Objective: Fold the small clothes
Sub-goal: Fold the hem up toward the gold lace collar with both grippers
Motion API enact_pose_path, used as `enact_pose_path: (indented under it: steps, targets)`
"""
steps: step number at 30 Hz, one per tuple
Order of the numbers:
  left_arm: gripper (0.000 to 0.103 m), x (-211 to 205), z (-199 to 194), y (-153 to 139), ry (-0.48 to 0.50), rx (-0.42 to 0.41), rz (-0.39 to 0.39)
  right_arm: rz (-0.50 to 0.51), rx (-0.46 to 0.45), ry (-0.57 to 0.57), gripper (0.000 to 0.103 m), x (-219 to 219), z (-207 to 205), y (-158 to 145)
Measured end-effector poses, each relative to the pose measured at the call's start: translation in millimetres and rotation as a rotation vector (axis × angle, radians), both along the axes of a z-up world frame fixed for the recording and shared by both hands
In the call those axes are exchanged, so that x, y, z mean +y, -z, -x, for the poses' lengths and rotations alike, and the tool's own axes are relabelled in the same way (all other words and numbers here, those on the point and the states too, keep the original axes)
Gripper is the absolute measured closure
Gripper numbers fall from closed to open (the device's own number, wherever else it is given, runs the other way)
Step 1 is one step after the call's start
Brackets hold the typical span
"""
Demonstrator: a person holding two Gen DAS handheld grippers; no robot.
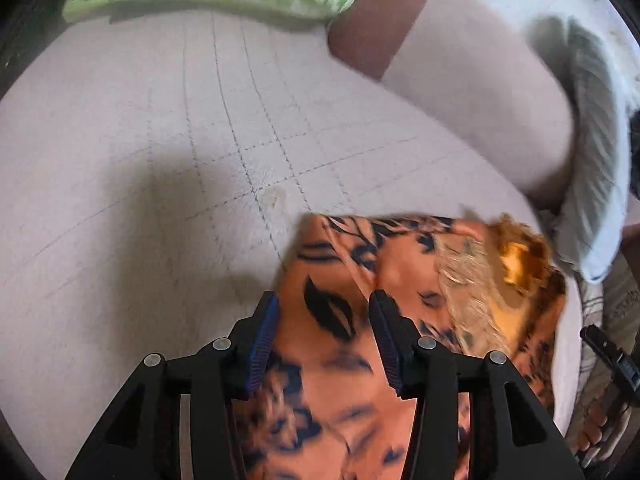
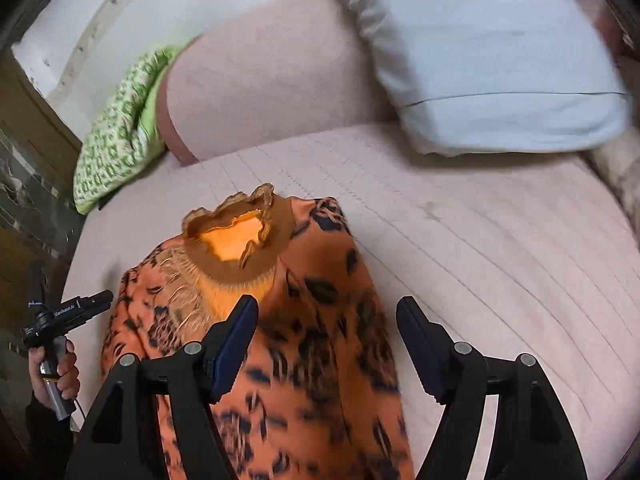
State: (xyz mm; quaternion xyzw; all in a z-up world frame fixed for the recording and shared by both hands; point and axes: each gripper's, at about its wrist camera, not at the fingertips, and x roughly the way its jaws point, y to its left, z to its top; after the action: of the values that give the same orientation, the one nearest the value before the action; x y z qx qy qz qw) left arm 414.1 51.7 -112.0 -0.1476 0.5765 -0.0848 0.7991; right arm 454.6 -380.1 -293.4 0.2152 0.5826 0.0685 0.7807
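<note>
Garment flat on bed — both claws parted above.

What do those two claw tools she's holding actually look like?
Both are matte black plastic. The left gripper and right gripper have angular linkage arms, silver round pivot pins and ribbed dark-blue finger pads. One handheld unit bears small white lettering, with a bare hand around its silver handle.

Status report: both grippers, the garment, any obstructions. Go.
Left gripper open above orange printed garment. Right gripper open, also over it, nothing gripped. Garment lies on pink bedcover. Green pillow and blue pillow set back, clear of garment.
</note>
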Motion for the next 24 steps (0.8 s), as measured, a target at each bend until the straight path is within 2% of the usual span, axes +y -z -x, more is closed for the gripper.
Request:
enact_pose_path:
  steps: [2,3,4,6,8,9,10,11,12,14,17,19,24]
  targets:
    - [0.057,-3.0,-18.8,16.4,-0.006,0.014,0.001,-0.044,0.037,-0.026,0.034,6.5,-22.1,19.7]
    - [0.057,-3.7,-26.4,20.9,-0.012,0.013,0.004,-0.041,0.048,-0.037,0.043,9.6,-30.0,26.5]
    - [0.056,-4.8,-32.6,23.9,-0.016,0.009,0.011,-0.002,0.072,-0.046,0.057,12.9,-37.7,34.1]
    - [0.054,-9.3,-44.6,30.4,-0.023,0.009,0.029,0.057,0.119,-0.039,0.072,14.5,-47.9,49.2]
    - [0.054,-17.5,-49.4,35.5,-0.029,0.005,0.048,0.045,0.146,-0.035,0.077,13.4,-52.2,61.8]
    - [0.055,-23.4,-51.9,37.5,-0.026,-0.001,0.035,0.045,0.142,-0.034,0.083,12.6,-51.8,62.4]
    - [0.06,-30.1,-54.8,39.2,-0.016,-0.01,0.02,0.046,0.135,-0.031,0.09,11.1,-50.3,60.8]
    - [0.082,-35.3,-56.1,39.4,-0.005,-0.014,0.009,0.046,0.135,-0.031,0.093,11.1,-50.3,60.8]
    - [0.089,-41.1,-58.2,41.9,0.011,-0.008,0.008,0.033,0.128,-0.024,0.095,7.3,-47.8,57.5]
    - [0.094,-46.6,-62.3,42.2,0.011,-0.019,0.01,0.011,0.103,-0.002,0.096,-5.0,-40.5,45.5]
    - [0.096,-46.7,-62.4,27.9,0.006,-0.088,0.028,0.002,0.088,0.002,0.096,-13.7,-36.8,35.8]
    - [0.096,-44.7,-62.4,16.6,-0.004,-0.12,0.043,0.0,0.058,0.015,0.097,-27.3,-36.7,19.2]
    - [0.098,-48.8,-67.4,-14.9,-0.015,-0.18,0.005,0.033,0.018,0.034,0.097,-42.8,-43.5,-11.3]
